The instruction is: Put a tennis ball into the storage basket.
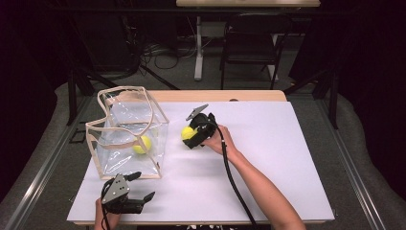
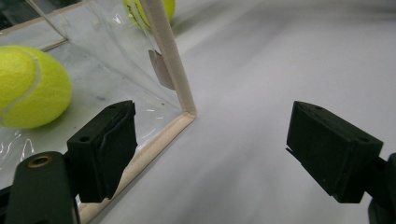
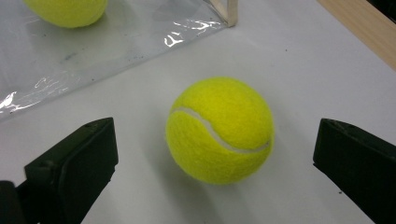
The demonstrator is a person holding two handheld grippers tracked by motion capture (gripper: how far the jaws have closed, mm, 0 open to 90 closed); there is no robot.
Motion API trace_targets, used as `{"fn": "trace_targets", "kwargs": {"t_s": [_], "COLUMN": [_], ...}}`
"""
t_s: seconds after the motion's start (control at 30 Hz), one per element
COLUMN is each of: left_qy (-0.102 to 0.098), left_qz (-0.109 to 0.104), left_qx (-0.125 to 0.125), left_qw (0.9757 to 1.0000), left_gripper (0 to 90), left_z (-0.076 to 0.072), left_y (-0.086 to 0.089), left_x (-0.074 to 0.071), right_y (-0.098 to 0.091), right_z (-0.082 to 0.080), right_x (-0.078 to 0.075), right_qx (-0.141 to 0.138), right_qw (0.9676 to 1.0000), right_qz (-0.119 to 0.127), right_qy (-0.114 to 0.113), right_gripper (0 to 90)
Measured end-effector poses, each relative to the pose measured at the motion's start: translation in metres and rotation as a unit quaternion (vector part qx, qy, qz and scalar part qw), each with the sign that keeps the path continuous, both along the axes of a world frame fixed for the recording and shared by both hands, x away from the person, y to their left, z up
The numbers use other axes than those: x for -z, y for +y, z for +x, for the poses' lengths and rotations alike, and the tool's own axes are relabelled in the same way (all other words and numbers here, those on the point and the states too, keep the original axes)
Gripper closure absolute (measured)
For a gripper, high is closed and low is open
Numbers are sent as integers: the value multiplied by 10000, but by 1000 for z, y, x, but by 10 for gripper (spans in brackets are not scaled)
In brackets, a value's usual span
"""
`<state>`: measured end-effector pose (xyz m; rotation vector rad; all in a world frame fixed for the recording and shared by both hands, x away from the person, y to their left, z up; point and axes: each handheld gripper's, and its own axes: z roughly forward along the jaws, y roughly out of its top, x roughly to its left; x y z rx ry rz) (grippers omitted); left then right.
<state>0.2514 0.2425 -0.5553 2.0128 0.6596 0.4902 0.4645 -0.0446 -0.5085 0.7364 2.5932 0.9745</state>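
Observation:
A clear plastic bag (image 1: 128, 132) with cream trim stands open on the left of the white table, with one yellow tennis ball (image 1: 142, 144) inside it (image 2: 32, 86). A second tennis ball (image 1: 187, 132) lies on the table just right of the bag. My right gripper (image 1: 194, 136) is open around this ball; in the right gripper view the ball (image 3: 219, 129) sits between the two spread jaws, touching neither. My left gripper (image 1: 141, 186) is open near the table's front edge, its jaws on either side of the bag's front corner (image 2: 187, 114).
The white table top (image 1: 268, 158) has free room to the right and front. A wooden strip (image 1: 225, 95) runs along its far edge. A dark chair (image 1: 251, 43) and table legs stand on the floor behind.

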Motion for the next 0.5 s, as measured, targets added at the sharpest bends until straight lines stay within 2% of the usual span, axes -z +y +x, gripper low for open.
{"fn": "trace_targets", "kwargs": {"t_s": [0.5], "left_qy": [25], "left_qz": [-9], "left_qx": [-9], "left_qw": [10000], "left_gripper": [159], "left_z": [1], "left_y": [0], "left_x": [1], "right_y": [5], "right_z": [9], "right_x": [17], "right_qx": [49], "right_qw": [9998], "right_qz": [4], "right_qy": [168], "right_gripper": [0]}}
